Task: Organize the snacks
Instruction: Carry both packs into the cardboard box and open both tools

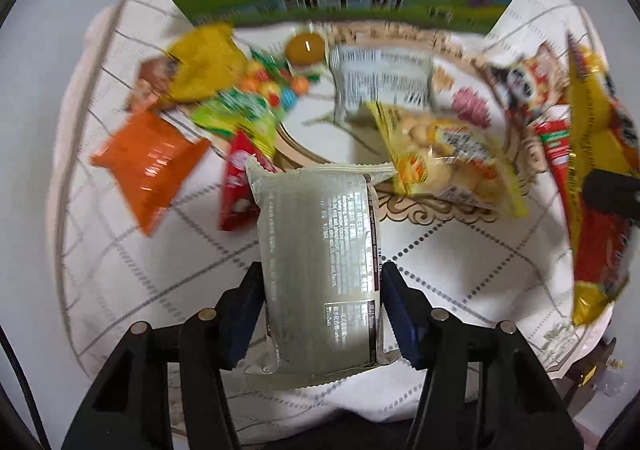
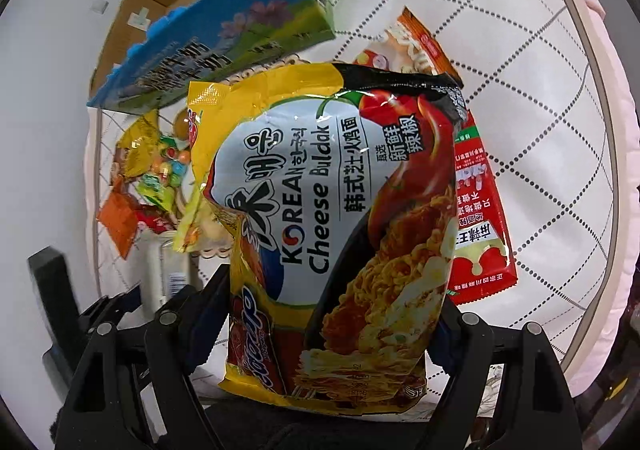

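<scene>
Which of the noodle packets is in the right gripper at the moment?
The yellow Cheese Buldak packet sits between the right gripper's jaws. The red packet and the orange-topped one lie behind it on the cloth.

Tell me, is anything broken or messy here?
Yes. The blue box has a ragged, torn top edge. Snack packets, like the orange packet, lie scattered, some off the patterned plate on the cloth.
</scene>
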The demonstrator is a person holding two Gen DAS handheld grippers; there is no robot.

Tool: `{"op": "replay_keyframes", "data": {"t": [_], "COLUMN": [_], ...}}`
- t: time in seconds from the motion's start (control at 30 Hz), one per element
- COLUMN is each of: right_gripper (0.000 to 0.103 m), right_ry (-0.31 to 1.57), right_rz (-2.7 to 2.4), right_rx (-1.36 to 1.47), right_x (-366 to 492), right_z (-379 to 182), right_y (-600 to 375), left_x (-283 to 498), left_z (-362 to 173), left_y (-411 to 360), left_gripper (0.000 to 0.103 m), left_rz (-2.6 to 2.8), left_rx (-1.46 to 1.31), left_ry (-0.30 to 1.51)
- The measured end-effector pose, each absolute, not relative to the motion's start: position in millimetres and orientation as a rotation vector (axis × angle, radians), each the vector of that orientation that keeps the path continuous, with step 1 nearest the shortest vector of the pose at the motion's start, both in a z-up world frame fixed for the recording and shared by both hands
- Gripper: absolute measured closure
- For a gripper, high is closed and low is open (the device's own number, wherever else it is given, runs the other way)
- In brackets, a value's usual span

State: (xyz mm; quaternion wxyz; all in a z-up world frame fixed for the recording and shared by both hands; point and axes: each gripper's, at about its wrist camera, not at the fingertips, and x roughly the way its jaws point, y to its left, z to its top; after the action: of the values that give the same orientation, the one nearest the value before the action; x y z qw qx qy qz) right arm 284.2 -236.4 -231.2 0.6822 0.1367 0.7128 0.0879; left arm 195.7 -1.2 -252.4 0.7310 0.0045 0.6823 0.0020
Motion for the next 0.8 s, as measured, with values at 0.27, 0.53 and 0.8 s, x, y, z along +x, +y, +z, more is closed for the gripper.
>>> {"op": "replay_keyframes", "data": {"t": [0.27, 0.53, 0.8], "right_gripper": [0.018, 0.018, 0.018], "right_ry": [1.486, 1.334, 1.403], "right_rz": [0.290, 0.282, 0.203], "right_rx": [0.364, 0.298, 0.216], "right_x": [325, 446, 545], "right_z": [-174, -144, -209], "right_y": [-224, -184, -135], "left_x": [244, 413, 529], "left_z": [-150, -132, -190], "left_y": [13, 27, 46], "left_gripper": [0.048, 0.047, 0.047], "left_rz": [-0.043, -0.076, -0.064], "left_rx": [-0.088, -0.098, -0.137], "left_ry": [1.323, 1.244, 1.344]}}
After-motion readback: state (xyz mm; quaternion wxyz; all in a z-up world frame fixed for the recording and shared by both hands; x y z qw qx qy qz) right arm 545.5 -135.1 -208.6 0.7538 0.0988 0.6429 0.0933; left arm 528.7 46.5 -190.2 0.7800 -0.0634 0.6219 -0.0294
